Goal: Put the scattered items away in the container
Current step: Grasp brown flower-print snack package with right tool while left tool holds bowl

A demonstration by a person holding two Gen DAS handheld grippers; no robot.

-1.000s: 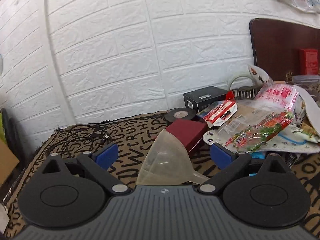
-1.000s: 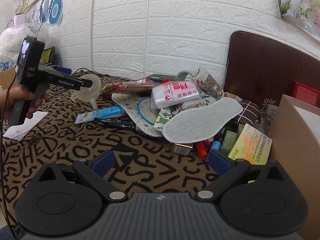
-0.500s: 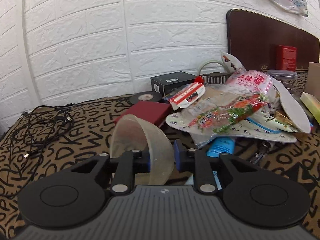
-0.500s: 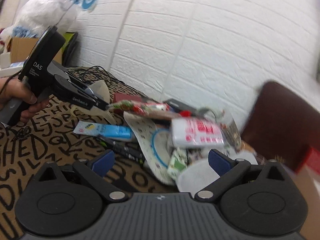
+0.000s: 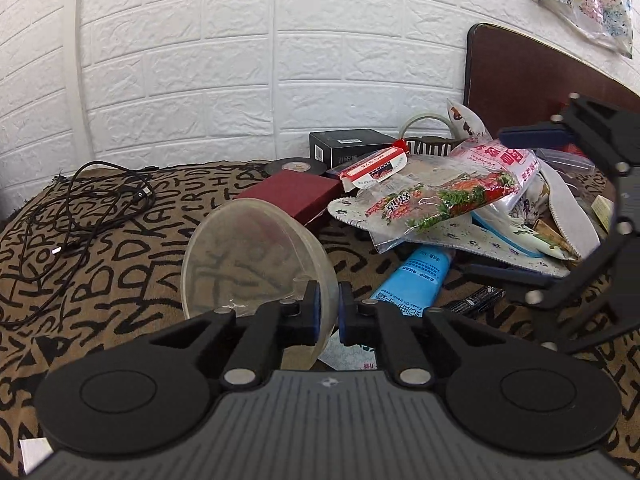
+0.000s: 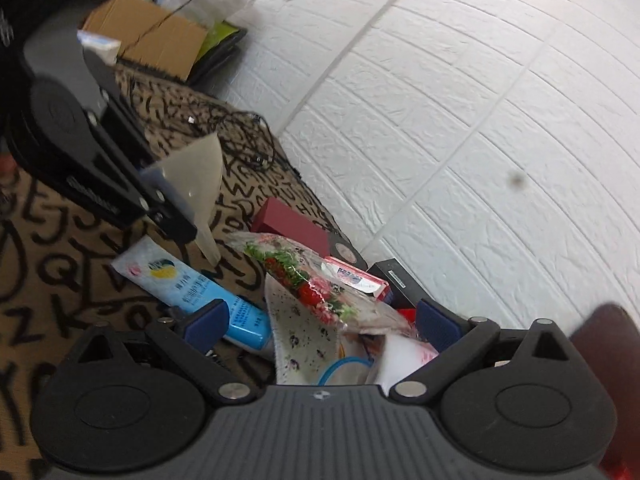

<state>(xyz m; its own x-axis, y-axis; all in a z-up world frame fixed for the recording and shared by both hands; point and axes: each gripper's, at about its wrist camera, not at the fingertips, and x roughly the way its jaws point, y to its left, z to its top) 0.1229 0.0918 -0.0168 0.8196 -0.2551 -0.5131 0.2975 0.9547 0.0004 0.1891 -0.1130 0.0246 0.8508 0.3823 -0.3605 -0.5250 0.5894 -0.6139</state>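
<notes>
White brick-pattern wall backs a tan cloth printed with black letters. At the far left of the left wrist view, a tangle of black cable lies on the cloth. Next comes the translucent funnel, tilted on its side with its wide mouth toward the camera; the left gripper has its jaws pressed together on the funnel's rim, one pad inside and one outside. Behind it sits a dark red box, and a black box stands against the wall. Further right, a blue tube lies beside a heap topped by a flowered plastic packet. The right gripper reaches in at the right edge, jaws spread wide and empty above that heap. No container shows in either view.
</notes>
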